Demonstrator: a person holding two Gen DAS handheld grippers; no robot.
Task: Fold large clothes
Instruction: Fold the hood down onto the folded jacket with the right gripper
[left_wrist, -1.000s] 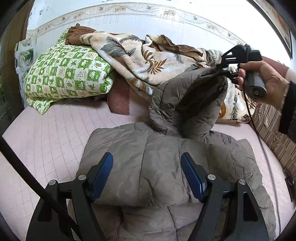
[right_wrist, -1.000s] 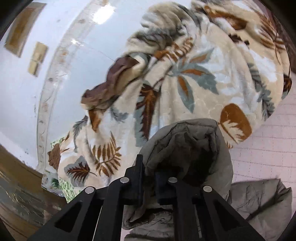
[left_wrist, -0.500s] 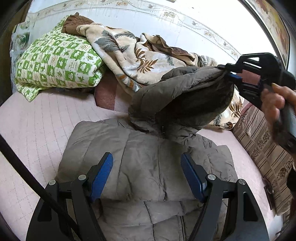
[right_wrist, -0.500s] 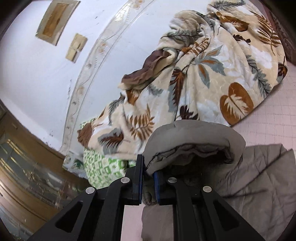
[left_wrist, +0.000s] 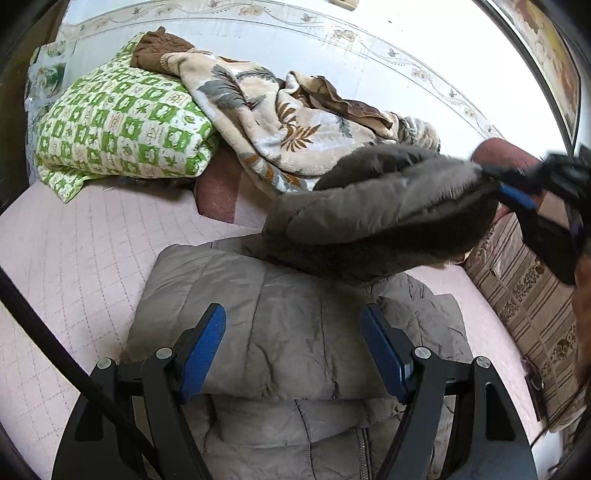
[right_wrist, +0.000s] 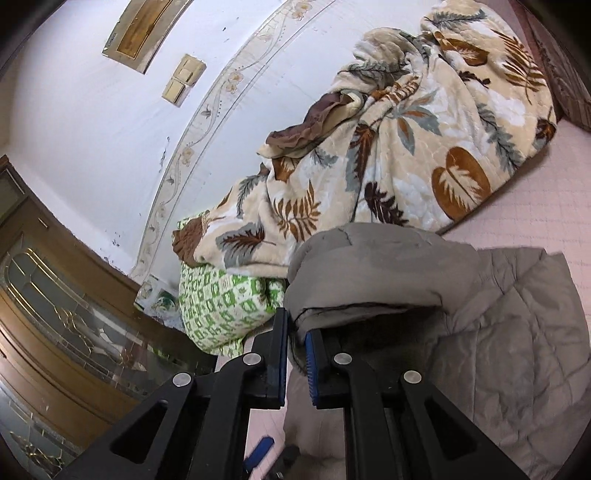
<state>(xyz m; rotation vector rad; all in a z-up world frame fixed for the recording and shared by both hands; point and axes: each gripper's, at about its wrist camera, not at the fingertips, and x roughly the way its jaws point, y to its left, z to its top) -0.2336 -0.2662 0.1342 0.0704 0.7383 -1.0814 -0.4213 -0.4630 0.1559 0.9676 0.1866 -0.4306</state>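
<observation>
A grey-brown quilted hooded jacket (left_wrist: 295, 325) lies partly folded on the pink bed (left_wrist: 74, 258). Its hood (left_wrist: 380, 218) is lifted off the bed and stretched toward the right. My right gripper (right_wrist: 296, 332) is shut on the hood's rim (right_wrist: 369, 266), and in the left wrist view the right gripper (left_wrist: 498, 181) shows pinching that rim at the right edge. My left gripper (left_wrist: 293, 332) hovers open over the jacket's folded body, with nothing pressed between its blue pads (left_wrist: 201, 343).
A leaf-print blanket (left_wrist: 280, 125) and a green checked quilt (left_wrist: 122, 129) are piled at the head of the bed against the white wall. A striped patterned cover (left_wrist: 528, 306) runs along the right side. A wooden door (right_wrist: 55, 314) shows in the right wrist view.
My right gripper has pulled the hood rightward and toward the camera, stretching it out flatter over the jacket. The left gripper stayed open above the jacket, tilting slightly.
</observation>
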